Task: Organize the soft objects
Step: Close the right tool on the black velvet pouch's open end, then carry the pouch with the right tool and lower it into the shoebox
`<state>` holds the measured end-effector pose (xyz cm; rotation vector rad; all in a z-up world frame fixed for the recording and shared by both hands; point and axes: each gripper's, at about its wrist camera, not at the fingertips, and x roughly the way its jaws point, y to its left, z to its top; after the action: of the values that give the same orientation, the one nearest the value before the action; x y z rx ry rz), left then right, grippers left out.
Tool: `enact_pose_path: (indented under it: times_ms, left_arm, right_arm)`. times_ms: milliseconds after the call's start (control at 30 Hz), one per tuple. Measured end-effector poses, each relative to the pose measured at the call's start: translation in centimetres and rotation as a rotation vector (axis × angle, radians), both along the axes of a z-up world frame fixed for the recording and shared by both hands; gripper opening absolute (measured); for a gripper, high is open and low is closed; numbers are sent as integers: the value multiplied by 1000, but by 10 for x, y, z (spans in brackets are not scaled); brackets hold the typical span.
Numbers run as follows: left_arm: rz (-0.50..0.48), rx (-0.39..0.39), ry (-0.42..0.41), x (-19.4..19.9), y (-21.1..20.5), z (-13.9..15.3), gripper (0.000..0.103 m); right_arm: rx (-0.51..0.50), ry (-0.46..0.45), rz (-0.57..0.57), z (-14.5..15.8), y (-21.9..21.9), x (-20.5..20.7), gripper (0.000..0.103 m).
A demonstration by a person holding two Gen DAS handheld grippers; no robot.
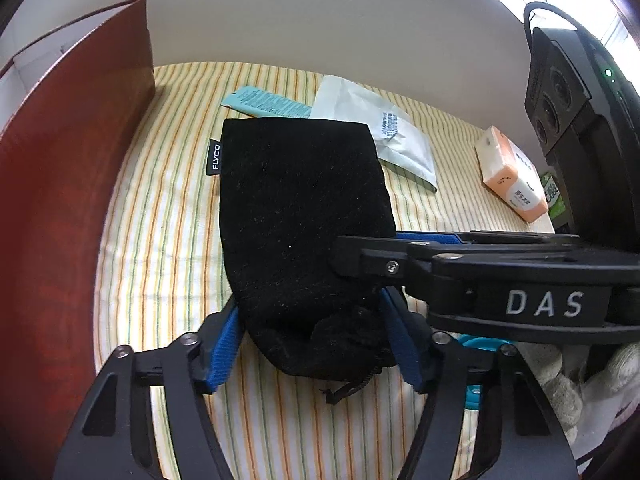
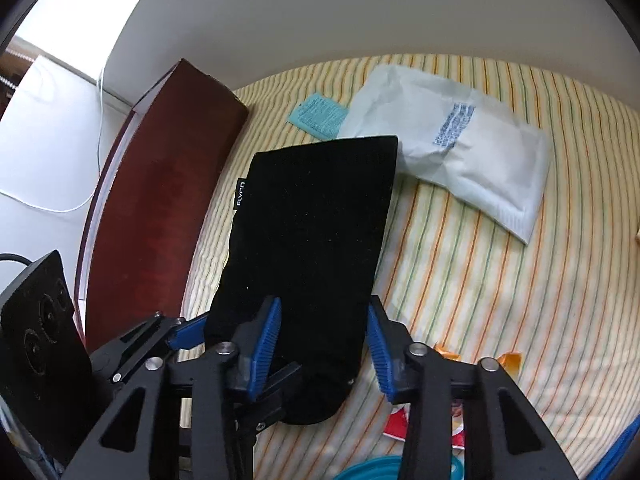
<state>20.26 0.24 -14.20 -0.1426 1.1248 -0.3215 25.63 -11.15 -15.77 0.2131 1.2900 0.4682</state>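
A black fabric pouch (image 1: 300, 216) lies flat on a yellow striped cloth (image 1: 160, 208), its side tag (image 1: 213, 157) reading "FLYCO". Left of the pouch stands a dark red box (image 1: 68, 168). The left gripper (image 1: 316, 344) straddles the pouch's gathered drawstring end, blue pads (image 1: 224, 348) at either side; whether they press the fabric cannot be told. Just right of that end, the right gripper (image 2: 322, 344), lettered "DAS" in the left view, brackets the same end, its right pad apart from the cloth, so no grasp shows. Behind the pouch lie a teal printed leaflet (image 1: 266, 101) and a pale sealed packet (image 1: 380, 136) with blurred blue print. Further right rests an orange-and-white tissue pack (image 1: 510, 174).
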Motion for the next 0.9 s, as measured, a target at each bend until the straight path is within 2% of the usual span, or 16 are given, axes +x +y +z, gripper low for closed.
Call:
enact_pose_path:
  times_ms: [67, 333, 600, 900]
  left_arm:
    - [7, -5, -8, -3, 1, 3, 57]
    - [-5, -19, -67, -22, -4, 28, 55]
    - [-7, -16, -167, -47, 9, 71, 56]
    - [45, -19, -239, -62, 51, 106, 56]
  right_arm:
    - [-10, -12, -2, 2, 3, -3, 37]
    - [-25, -70, -3, 29, 6, -27, 37]
    - [-36, -168, 22, 80, 16, -52, 37]
    - [-43, -260, 98, 120, 68, -62, 37]
